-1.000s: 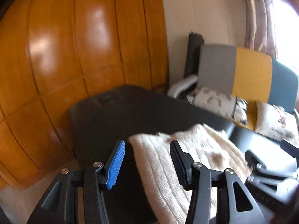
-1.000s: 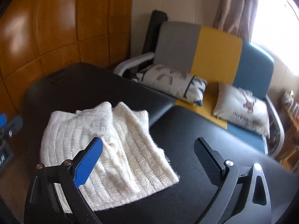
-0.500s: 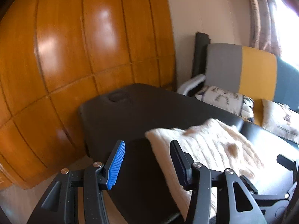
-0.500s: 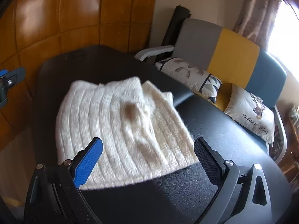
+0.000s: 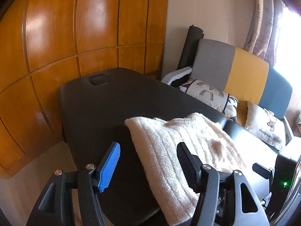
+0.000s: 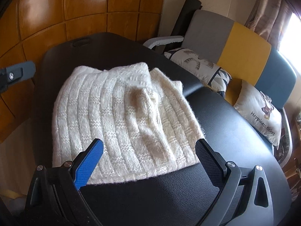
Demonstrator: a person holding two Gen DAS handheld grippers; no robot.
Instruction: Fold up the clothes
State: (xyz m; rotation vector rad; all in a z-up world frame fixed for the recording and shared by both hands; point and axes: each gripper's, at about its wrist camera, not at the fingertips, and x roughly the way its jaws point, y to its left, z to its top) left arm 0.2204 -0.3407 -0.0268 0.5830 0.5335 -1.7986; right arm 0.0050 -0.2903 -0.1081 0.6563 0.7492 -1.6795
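Note:
A folded cream knit sweater (image 6: 120, 116) lies flat on the black padded table (image 6: 225, 116). My right gripper (image 6: 149, 152) hovers over its near edge, wide open and touching nothing. In the left wrist view the sweater (image 5: 169, 150) has its left folded edge in line with the gap of my left gripper (image 5: 148, 162). That gripper's jaws are opening and the pads do not press the cloth. The left gripper's finger (image 6: 17, 73) shows at the left edge of the right wrist view. Part of the right gripper (image 5: 263, 169) shows at the lower right of the left wrist view.
The table (image 5: 105, 101) has a face hole (image 5: 99, 80) at its far end, close to a wood panel wall (image 5: 75, 28). A grey, yellow and blue sofa (image 5: 244, 71) with two cushions (image 6: 259, 113) stands along the right. A rolled black mat (image 5: 190, 49) leans behind it.
Both grippers have come lower and closer to the sweater, which now fills more of the right wrist view. The left gripper's fingers stand wider apart than before.

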